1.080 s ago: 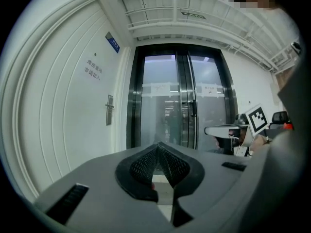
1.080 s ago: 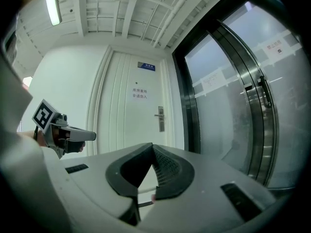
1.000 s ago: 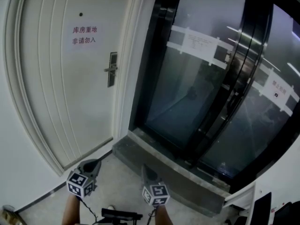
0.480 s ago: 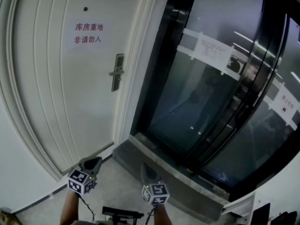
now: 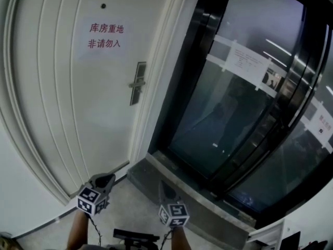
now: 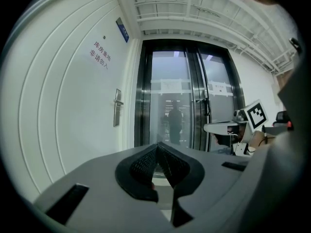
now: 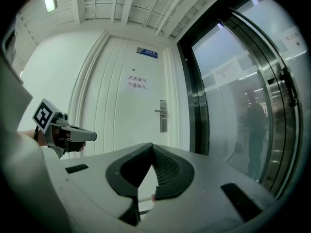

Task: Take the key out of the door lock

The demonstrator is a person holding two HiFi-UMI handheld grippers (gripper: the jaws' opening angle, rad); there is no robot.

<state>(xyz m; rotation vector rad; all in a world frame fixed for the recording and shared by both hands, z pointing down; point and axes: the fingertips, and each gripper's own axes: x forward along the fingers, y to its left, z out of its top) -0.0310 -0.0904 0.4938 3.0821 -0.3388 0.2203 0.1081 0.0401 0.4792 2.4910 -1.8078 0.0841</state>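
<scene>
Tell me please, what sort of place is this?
Probably an indoor corridor of an office or works building: a white door with a red-lettered notice and a lever handle, beside tall dark glass doors with paper sheets taped on.

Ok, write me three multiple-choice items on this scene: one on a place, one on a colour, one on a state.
1. The handle sits on the door at: A its left edge; B its right edge; C its middle.
2. The lettering on the door is: A black; B red; C blue.
3. The right gripper is: A wide open; B shut on a key; C shut and empty.
Answers: B, the handle hangs at the door's right side; B, the characters show red on white; C, its jaws meet with nothing between them.
</scene>
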